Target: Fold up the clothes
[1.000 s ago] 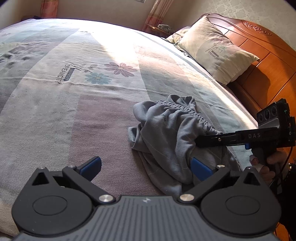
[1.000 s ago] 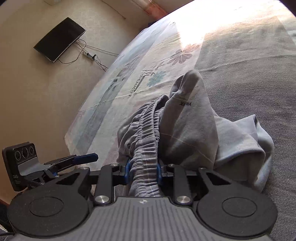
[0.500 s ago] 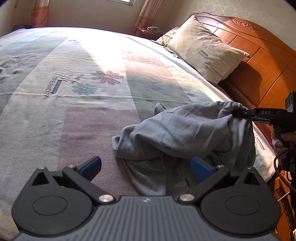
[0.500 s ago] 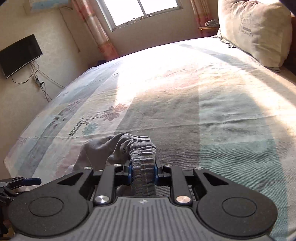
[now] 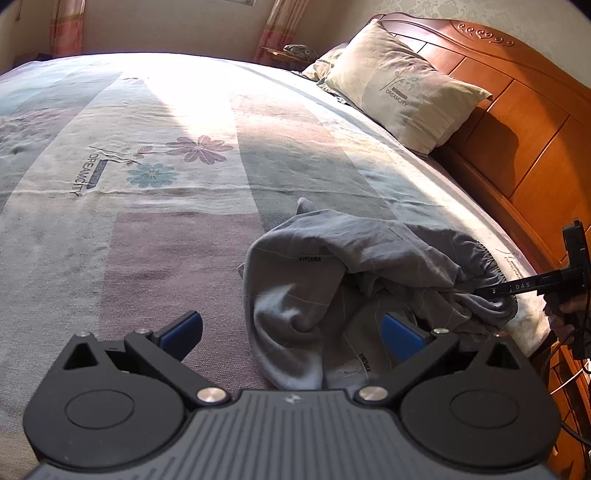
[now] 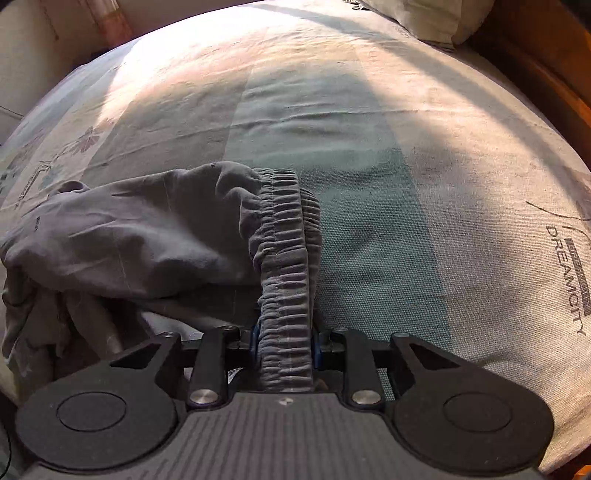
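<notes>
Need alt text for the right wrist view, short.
The right gripper is shut on the elastic waistband of grey shorts, whose crumpled fabric trails left over a patterned bedsheet. A pillow edge shows at top.

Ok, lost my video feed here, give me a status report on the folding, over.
Left gripper open, empty, low over the bed. Right gripper shut on the waistband. Grey shorts bunched, unfolded. Nothing in the way.

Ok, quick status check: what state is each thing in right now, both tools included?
Left tool: open, empty, over the garment.
Right tool: shut on the waistband.
Grey shorts: crumpled on the bed, unfolded.
Elastic waistband: bunched, pinched.
Pillow: propped against the headboard.
Bed sheet: spread, lightly wrinkled.
</notes>
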{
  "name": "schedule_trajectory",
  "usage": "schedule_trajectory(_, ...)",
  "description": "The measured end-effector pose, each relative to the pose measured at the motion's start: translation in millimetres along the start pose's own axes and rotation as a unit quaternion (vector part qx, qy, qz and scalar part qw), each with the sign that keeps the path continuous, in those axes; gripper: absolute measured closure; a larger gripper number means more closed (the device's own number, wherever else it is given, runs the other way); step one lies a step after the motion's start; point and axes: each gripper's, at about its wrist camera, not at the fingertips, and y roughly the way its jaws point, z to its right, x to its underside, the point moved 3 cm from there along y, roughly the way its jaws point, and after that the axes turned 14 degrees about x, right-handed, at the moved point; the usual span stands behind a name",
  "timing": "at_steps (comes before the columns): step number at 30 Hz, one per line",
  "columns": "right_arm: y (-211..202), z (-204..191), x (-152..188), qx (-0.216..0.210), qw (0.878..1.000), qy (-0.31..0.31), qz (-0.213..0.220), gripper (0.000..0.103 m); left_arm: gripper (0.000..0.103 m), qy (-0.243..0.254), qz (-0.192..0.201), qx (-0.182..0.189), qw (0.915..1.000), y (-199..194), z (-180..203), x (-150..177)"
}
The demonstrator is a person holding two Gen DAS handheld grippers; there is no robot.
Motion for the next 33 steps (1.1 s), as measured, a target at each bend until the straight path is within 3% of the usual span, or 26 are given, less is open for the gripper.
schedule_trajectory(4, -32.1, 21.4, -18.4, -0.038, 0.997, 0.048, 0.057, 0.044, 0.001, 0.0, -0.002, 0.0, 1.0, 3.7, 1.5, -1.2)
schedule_trajectory(8, -36.0, 43.3, -57.8, -0.062, 0.986, 0.117, 0.101, 0.04, 0.001, 0.005, -0.01, 0.002, 0.9999, 11.6, 7.7, -1.7)
schedule_trajectory(11, -1.3, 43.4, -87.5, -0.052, 0.985, 0.147, 0.073, 0.04, 0.001, 0.011, -0.018, 0.004, 0.9998, 17.9, 13.9, -2.1)
schedule_trajectory(14, 36.1, 31.9, -96.3, -0.046, 0.987, 0.149, 0.029, 0.04, 0.001, 0.015, -0.022, 0.011, 0.9996, 21.2, 19.5, -2.1)
schedule_trajectory(17, 51.1, 20.0, -82.3, -0.066, 0.986, 0.152, -0.003, 0.04, 0.001, 0.019, -0.028, 0.018, 0.9993, 25.2, 23.3, -0.6)
schedule_trajectory(21, 42.4, 2.1, -56.8, -0.052, 0.991, 0.123, 0.003, 0.039, 0.001, 0.018, -0.035, 0.026, 0.9989, 32.6, 26.3, 2.8)
schedule_trajectory(24, 32.1, -16.0, -41.4, -0.038, 0.996, 0.075, 0.013, 0.042, 0.001, 0.02, -0.04, 0.031, 0.9985, 36.6, 29.3, 5.0)
schedule_trajectory(26, 26.1, -28.0, -33.2, -0.028, 0.998, 0.039, 0.031, 0.062, 0.001, 0.024, -0.041, 0.033, 0.9983, 36.9, 31.2, 5.6)
schedule_trajectory(28, 19.6, -33.9, -30.2, -0.025, 0.998, 0.017, 0.054, 0.071, 0.001, 0.026, -0.041, 0.031, 0.9983, 36.4, 31.9, 5.6)
schedule_trajectory(33, -1.1, -31.7, -46.0, 0.008, 0.99, 0.001, 0.141, 0.074, 0.001, 0.019, -0.037, 0.021, 0.9989, 34.6, 25.4, 4.3)
